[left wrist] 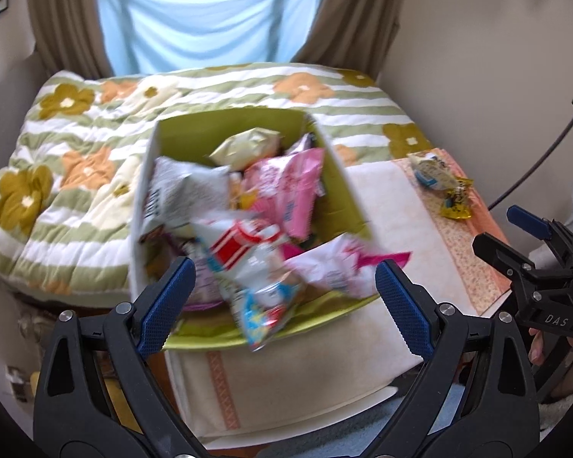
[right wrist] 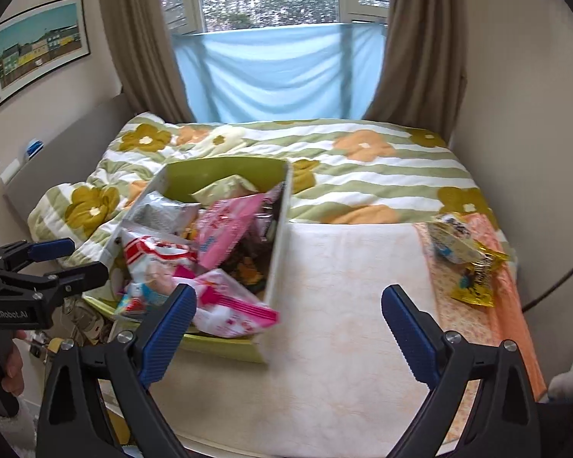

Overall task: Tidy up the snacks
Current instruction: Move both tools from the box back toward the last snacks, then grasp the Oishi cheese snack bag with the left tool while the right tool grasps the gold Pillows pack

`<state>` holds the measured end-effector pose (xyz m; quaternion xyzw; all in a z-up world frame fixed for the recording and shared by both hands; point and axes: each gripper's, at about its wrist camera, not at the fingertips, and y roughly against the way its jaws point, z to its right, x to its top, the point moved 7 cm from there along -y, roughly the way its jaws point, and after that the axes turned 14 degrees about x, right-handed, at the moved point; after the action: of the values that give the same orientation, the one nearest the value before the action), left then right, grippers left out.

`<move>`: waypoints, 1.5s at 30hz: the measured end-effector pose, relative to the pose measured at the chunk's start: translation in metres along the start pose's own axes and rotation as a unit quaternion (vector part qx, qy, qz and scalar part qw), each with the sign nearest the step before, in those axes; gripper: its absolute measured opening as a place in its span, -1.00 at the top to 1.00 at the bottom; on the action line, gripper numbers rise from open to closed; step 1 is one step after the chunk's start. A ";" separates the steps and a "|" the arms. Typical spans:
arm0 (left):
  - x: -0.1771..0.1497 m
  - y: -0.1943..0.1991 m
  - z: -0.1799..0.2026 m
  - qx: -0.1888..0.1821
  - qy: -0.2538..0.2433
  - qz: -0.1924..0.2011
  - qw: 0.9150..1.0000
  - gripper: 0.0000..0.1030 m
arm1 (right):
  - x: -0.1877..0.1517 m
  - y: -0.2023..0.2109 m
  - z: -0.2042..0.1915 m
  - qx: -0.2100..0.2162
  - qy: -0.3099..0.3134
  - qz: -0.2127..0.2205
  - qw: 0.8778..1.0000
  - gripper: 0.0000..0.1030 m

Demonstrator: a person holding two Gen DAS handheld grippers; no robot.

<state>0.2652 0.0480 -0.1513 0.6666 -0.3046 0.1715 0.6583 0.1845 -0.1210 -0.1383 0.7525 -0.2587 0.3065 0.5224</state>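
Most snacks already sit heaped in my box (left wrist: 336,175) on the bed, two packets (right wrist: 466,255) remain well apart on the orange cloth (right wrist: 515,305), and both my left gripper (left wrist: 282,305) and right gripper (right wrist: 290,328) hang wide open, empty.

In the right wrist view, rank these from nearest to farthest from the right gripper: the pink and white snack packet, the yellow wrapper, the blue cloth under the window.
1. Pink and white snack packet, beside the right gripper's left finger.
2. Yellow wrapper, far right.
3. Blue cloth, beyond the bed.
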 end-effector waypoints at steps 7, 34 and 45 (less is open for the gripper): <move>0.044 -0.005 0.086 -0.026 -0.043 0.015 0.999 -0.84 | 0.001 0.032 0.073 -0.063 -0.019 0.016 0.998 -0.88; 0.146 -0.238 0.416 -0.077 -0.182 -0.144 0.970 -0.84 | -0.023 -0.048 0.310 -0.115 -0.124 -0.055 0.984 -0.88; 0.118 -0.304 0.432 -0.091 -0.210 -0.205 0.952 -0.84 | -0.029 -0.091 0.323 -0.140 -0.122 -0.061 0.981 -0.85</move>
<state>0.4720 -0.4137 -0.3441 0.6732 -0.3073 -0.1396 0.6579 0.2908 -0.3952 -0.3026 0.7178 -0.3147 0.1410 0.6048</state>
